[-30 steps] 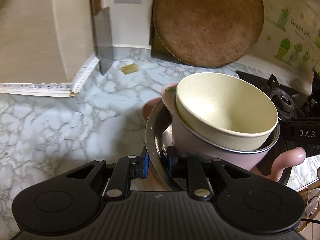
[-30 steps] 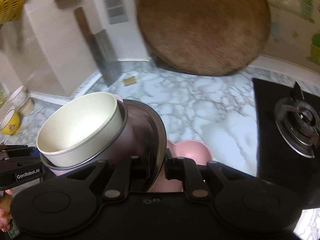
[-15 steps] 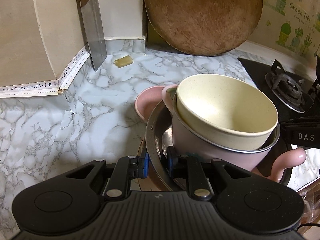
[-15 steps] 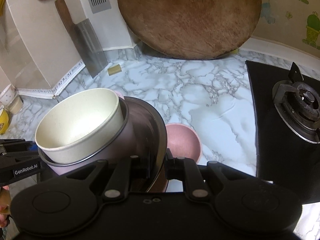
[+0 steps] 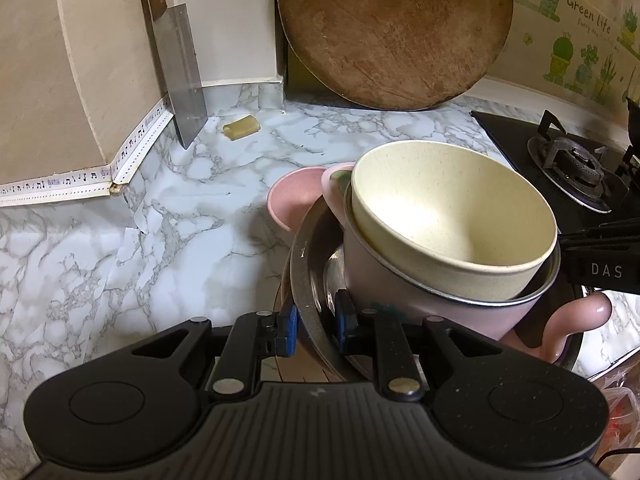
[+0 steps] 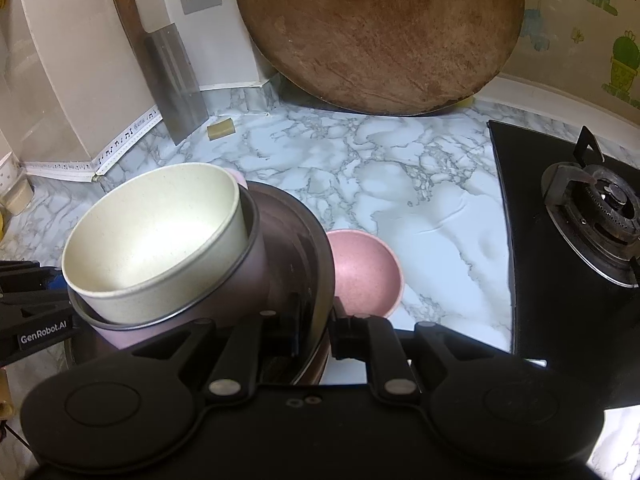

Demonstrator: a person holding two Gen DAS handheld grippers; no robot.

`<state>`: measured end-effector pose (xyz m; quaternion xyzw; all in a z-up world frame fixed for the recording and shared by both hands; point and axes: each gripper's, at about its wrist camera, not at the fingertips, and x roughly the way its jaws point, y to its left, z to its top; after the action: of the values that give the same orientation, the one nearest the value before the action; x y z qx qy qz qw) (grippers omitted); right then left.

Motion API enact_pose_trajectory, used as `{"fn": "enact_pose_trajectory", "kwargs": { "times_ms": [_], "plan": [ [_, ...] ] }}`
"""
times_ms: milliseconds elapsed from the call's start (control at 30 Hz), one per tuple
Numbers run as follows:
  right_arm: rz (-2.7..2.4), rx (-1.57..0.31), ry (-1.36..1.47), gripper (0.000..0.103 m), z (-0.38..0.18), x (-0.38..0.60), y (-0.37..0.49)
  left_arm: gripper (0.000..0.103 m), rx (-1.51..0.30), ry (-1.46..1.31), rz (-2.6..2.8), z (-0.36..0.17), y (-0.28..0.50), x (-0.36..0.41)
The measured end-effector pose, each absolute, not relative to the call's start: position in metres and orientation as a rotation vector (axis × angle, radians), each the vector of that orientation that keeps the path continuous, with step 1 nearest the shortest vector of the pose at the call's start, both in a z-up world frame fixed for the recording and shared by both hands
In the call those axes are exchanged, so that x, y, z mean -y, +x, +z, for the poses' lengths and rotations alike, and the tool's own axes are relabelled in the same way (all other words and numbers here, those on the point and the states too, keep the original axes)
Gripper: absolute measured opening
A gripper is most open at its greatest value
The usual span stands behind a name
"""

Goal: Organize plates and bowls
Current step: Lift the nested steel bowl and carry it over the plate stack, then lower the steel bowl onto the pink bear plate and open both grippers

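Here "GenRobot.AI" marks the left tool [image 5: 313,329]; both it and the right tool [image 6: 316,330] clamp the steel plate's [image 5: 304,276] rim, carrying a cream bowl [image 5: 452,216] nested in a pink pot [image 5: 400,292].

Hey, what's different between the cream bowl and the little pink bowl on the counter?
The cream bowl sits nested in a pink pot, tilted, inside a metal basin held by both tools; the pink bowl rests by itself on the marble counter, upright. The cream bowl looks deeper with steeper walls; the pink bowl looks shallower. Both are round, speckled and empty.
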<state>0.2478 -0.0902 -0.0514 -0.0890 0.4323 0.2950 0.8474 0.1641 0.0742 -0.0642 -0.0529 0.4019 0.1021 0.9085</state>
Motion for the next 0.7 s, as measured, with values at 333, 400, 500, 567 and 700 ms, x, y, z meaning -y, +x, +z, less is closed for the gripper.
{"fn": "enact_pose_trajectory", "kwargs": {
  "times_ms": [333, 400, 500, 567, 700],
  "plan": [
    [0.607, -0.913, -0.196, 0.021, -0.051, 0.088, 0.248, 0.018, -0.843, -0.153, 0.207, -0.062, 0.164, -0.076],
    [0.602, -0.911, -0.194, 0.022, -0.051, 0.089, 0.249, 0.018, -0.842, -0.162, 0.212, -0.061, 0.163, -0.078],
    [0.595, -0.916, -0.181, 0.027, -0.049, 0.093, 0.250, 0.021, -0.842, -0.171, 0.211, -0.058, 0.161, -0.081],
    [0.596, -0.917, -0.166, 0.031, -0.047, 0.096, 0.251, 0.023, -0.841, -0.171, 0.213, -0.057, 0.159, -0.082],
    [0.601, -0.903, -0.155, 0.036, -0.040, 0.100, 0.248, 0.024, -0.832, -0.168, 0.212, -0.052, 0.153, -0.084]
  ]
}}
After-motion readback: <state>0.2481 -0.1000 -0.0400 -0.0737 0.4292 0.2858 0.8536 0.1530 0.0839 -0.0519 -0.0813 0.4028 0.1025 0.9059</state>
